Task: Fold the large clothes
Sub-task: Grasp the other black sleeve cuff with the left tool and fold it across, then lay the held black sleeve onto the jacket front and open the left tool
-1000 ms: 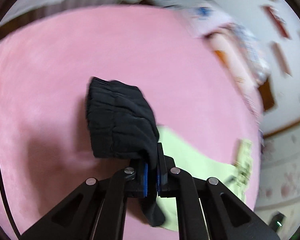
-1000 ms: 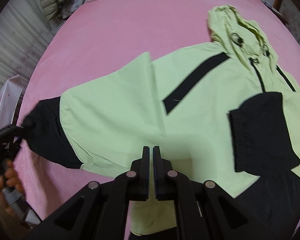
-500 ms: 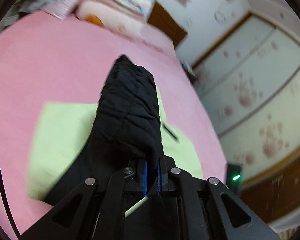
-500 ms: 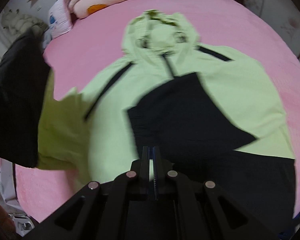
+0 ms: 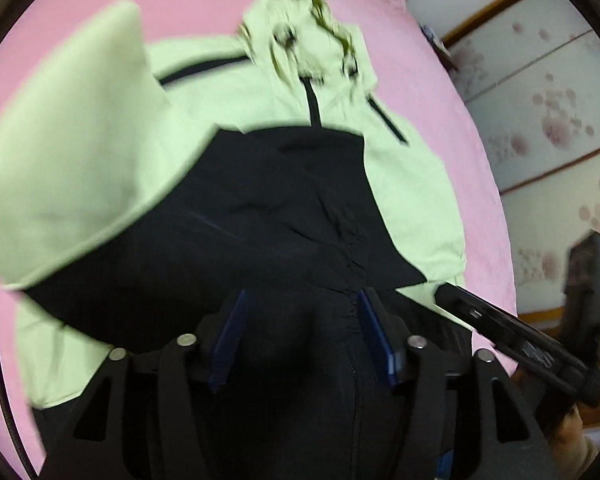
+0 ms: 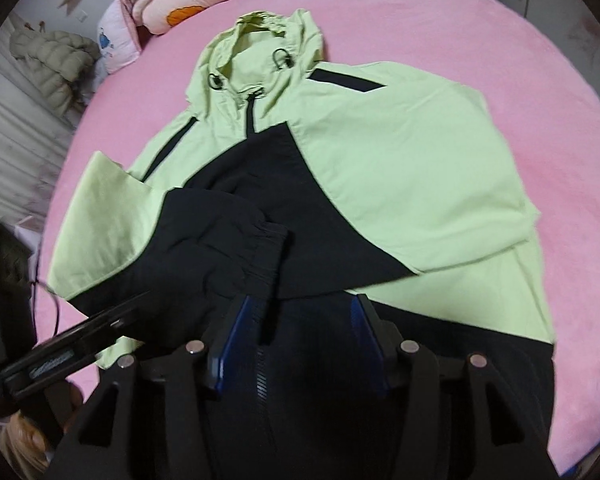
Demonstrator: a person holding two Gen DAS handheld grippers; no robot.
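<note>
A light green and black hooded jacket lies front-up on the pink bed, hood at the far end; it also shows in the left wrist view. Both sleeves are folded in over the chest, and the left sleeve's black cuff lies on the middle. My left gripper is open and empty over the black hem. My right gripper is open and empty over the hem's zip. The left gripper's body shows at the lower left of the right wrist view.
The pink bedspread surrounds the jacket. Pillows and folded quilts lie at the bed's head, a beige padded coat at far left. A wardrobe with flower print stands to the right.
My left gripper carried the black-cuffed sleeve across over the jacket's chest, let it go and opened. My right gripper has opened too and now sits over the hem.
</note>
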